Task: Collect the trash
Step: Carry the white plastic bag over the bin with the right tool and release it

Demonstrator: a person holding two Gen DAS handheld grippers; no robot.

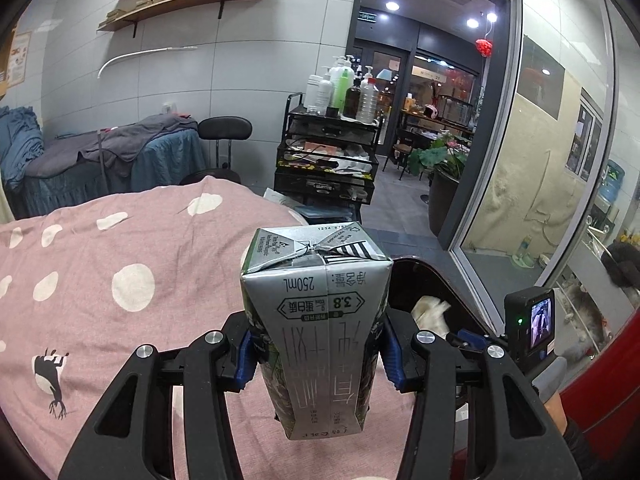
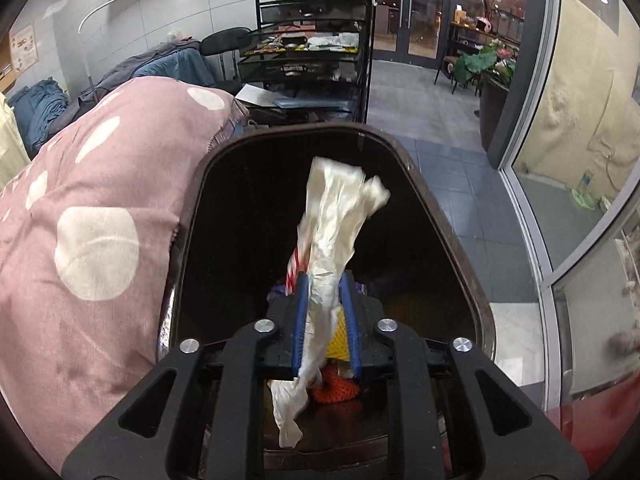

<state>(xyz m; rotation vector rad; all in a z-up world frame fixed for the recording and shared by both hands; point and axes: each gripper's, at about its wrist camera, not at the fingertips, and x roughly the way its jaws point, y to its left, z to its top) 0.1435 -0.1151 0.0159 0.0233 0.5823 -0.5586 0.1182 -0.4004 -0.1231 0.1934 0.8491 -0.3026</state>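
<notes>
Left wrist: left claw (image 1: 318, 354) clamps milk carton (image 1: 318, 320); right claw (image 2: 324, 320) pinches wrapper (image 2: 332, 232)

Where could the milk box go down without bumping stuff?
The pink polka-dot blanket left of the grey milk carton lies bare. The dark bin has open room along its far rim, but its near end is crowded: white crumpled wrapper in the right claw, orange netting below.

black claw (image 1: 318, 350) arms; blue pads (image 2: 300, 316); silver screws.
</notes>
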